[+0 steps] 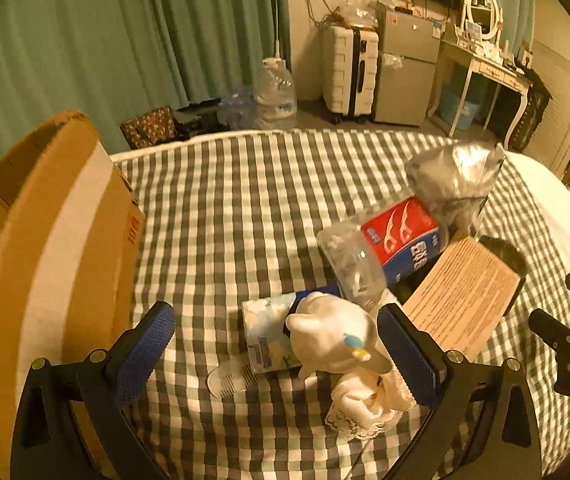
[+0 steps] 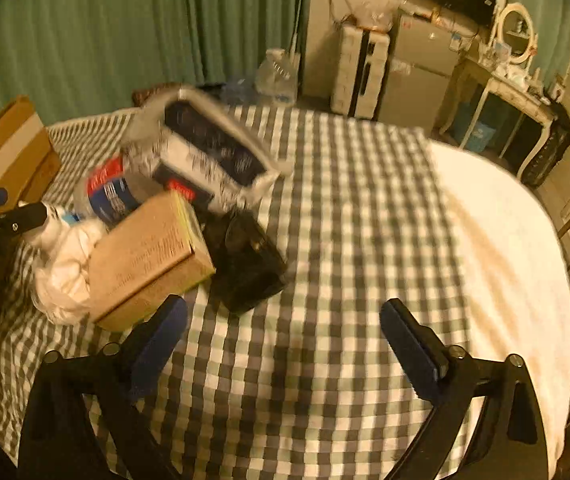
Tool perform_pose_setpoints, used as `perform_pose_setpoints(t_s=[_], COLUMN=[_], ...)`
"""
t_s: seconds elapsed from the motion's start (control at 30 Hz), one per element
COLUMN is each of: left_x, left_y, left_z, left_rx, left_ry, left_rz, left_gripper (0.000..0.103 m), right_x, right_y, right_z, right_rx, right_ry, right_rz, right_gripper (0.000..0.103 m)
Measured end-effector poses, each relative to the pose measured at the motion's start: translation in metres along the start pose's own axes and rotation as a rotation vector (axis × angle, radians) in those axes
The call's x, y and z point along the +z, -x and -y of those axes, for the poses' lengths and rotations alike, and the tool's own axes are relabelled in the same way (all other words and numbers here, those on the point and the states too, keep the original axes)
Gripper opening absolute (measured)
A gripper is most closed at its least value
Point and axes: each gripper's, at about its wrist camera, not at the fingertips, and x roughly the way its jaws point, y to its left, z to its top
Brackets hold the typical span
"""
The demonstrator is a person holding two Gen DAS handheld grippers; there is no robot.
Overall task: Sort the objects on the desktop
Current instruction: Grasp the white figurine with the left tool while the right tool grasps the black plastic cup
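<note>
A pile of objects lies on the checked bedspread (image 1: 225, 200). My left gripper (image 1: 277, 346) is open above a white plush toy (image 1: 333, 336), a floral tissue pack (image 1: 265, 332), a white comb (image 1: 231, 380) and a lace cloth (image 1: 365, 404); its pads press on none of them. Behind these lie a red-and-blue floss pack (image 1: 401, 236) in a clear bag, a brown box (image 1: 461, 304) and a crumpled clear bag (image 1: 457, 184). My right gripper (image 2: 285, 344) is open over bare bedspread, just right of the brown box (image 2: 145, 256) and a black pouch (image 2: 245, 264).
A large cardboard box (image 1: 45, 260) stands at the left edge of the bed. A white sheet (image 2: 505, 248) covers the bed's right side. Beyond the bed are green curtains, water jugs (image 1: 275, 92), a suitcase (image 1: 349, 72), a small fridge and a dressing table.
</note>
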Motion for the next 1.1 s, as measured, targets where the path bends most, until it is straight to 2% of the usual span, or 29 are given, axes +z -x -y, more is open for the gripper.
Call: perform_pose_setpoints(t_s=[0.13,0.2,0.33,0.5,0.63,0.7,0.73,0.8,0.87,1.1], left_x=[-0.002,-0.007,-0.013,-0.016,-0.023,-0.027,-0.027,-0.029,-0.032,-0.053], left_y=[-0.009,-0.019,-0.028,-0.037,-0.039,-0.040,-0.039,-0.037,-0.035,-0.019], left_z=[-0.001,0.003,0.005,-0.003,-0.005,-0.005,-0.005,-0.003,-0.004,-0.025], left_rx=[-0.033,-0.031,-0.028,-0.058,-0.058,-0.066,-0.073,-0.076,-0.067,-0.033], left_ry=[0.022,0.014,0.004,0.038,0.032,0.030,0.033,0.029,0.024,0.076], left_rz=[-0.010,-0.042,-0.060,-0.076,-0.114,-0.122,-0.122,-0.120,-0.120,-0.148], left_gripper=[0.103,0.103,0.103,0.103,0.087,0.082,0.077,0.075,0.075,0.076], right_x=[0.001,0.004,0.008,0.013,0.018,0.019,0.019,0.018,0.016,0.009], right_y=[-0.012,-0.021,-0.037,-0.047,-0.059,-0.062,-0.063,-0.066,-0.068,-0.061], right_z=[-0.002,-0.006,-0.015,-0.022,-0.023,-0.025,-0.027,-0.030,-0.029,-0.026], right_rx=[0.018,0.018,-0.035,-0.057,-0.049,-0.049,-0.043,-0.016,0.012,0.029], right_ry=[0.005,0.020,0.090,0.142,0.154,0.168,0.176,0.183,0.162,0.086], right_rz=[-0.002,-0.006,-0.023,0.010,-0.001,-0.004,-0.007,-0.027,-0.061,-0.083], right_gripper=[0.095,0.095,0.095,0.095,0.095,0.089,0.086,0.066,0.056,0.055])
